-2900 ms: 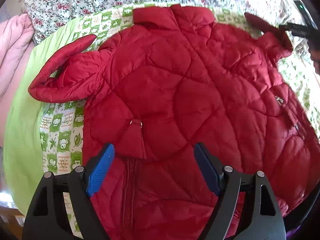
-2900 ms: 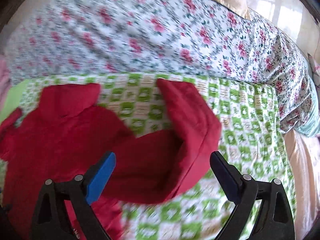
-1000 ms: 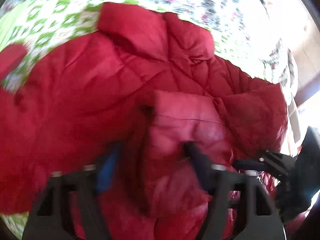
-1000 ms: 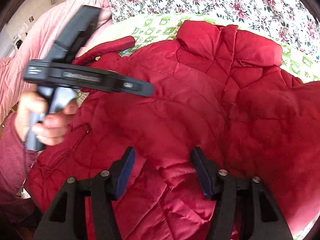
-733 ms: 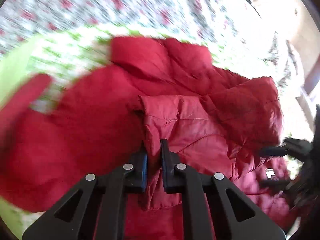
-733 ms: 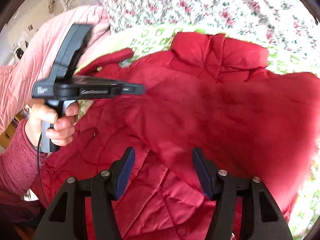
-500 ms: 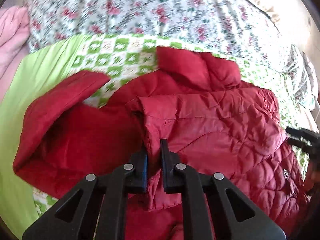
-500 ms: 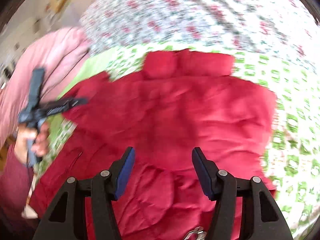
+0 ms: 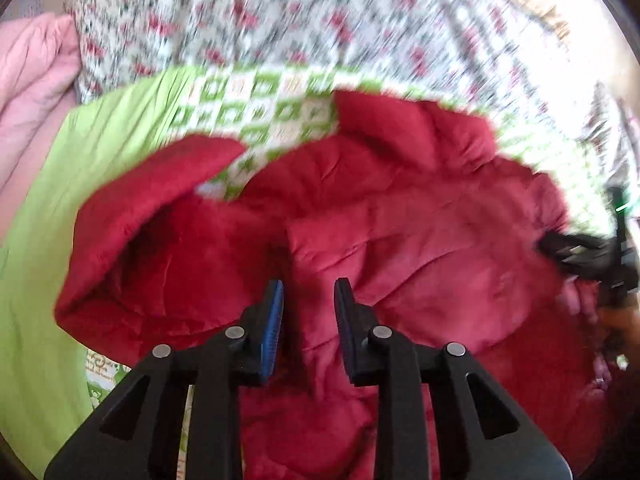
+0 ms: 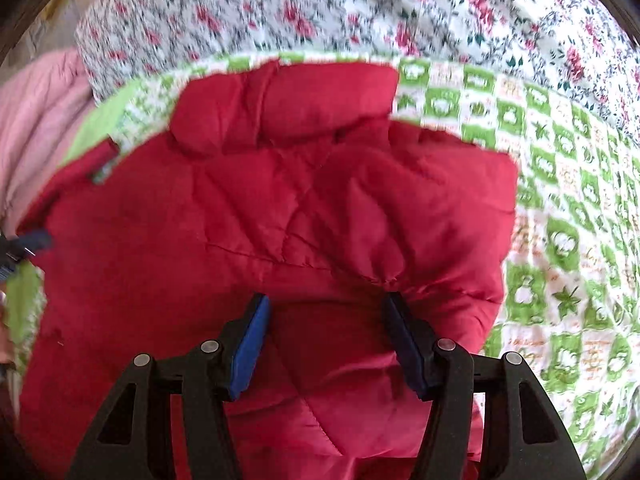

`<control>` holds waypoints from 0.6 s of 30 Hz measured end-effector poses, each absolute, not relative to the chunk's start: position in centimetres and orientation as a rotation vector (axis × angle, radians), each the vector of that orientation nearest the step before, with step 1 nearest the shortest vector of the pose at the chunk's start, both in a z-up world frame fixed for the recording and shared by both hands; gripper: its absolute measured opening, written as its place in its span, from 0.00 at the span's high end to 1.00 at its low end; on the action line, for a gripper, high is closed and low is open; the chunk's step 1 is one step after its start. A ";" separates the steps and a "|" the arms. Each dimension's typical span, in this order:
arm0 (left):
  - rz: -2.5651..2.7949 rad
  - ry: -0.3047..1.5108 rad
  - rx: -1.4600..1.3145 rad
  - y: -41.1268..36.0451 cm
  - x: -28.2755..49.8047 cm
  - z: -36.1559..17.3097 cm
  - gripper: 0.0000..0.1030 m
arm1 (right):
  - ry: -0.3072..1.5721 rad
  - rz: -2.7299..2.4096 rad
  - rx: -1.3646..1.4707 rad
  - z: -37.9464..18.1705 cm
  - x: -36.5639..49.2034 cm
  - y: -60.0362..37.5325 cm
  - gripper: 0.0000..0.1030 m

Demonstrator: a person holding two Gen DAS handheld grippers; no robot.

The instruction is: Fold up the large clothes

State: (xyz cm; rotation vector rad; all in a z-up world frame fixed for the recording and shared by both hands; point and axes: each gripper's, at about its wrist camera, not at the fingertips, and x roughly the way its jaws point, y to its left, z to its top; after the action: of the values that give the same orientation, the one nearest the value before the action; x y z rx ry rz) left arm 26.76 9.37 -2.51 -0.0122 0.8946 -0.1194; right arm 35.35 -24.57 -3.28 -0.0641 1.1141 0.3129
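So we've just let our left gripper [image 9: 308, 304] open off the red jacket [image 9: 420, 240], leaving that side folded over, while our right gripper [image 10: 326, 320] hangs apart above it.

A green and white checked blanket [image 10: 560, 208] with little pictures lies on the bed. Behind it is a white quilt with red flowers [image 10: 320, 4]. A pink blanket [image 9: 28, 80] is bunched up at the left, next to a plain green sheet [image 9: 36, 240].
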 end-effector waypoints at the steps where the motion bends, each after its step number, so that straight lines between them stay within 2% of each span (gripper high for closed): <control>1: -0.164 0.870 -0.032 8.9 26.3 -1.8 0.77 | 1.110 0.310 -0.075 -3.6 35.3 -24.5 0.41; 5: -0.305 0.892 -0.043 5.1 26.9 -2.1 0.77 | 1.103 0.297 -0.090 -4.1 35.4 -24.2 0.40; 10: -0.274 0.995 0.088 1.3 29.8 -7.5 0.77 | 1.100 0.294 -0.121 -4.1 35.3 -23.8 0.40; 18: -0.295 1.017 0.083 1.3 29.7 -8.4 0.77 | 1.015 0.359 -0.129 1.0 33.1 -20.9 0.39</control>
State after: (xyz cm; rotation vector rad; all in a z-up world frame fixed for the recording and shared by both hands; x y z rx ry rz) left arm 29.69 1.32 -8.42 0.0833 1.0175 -0.2954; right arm 33.11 -20.93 0.96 -0.1290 1.0145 0.3592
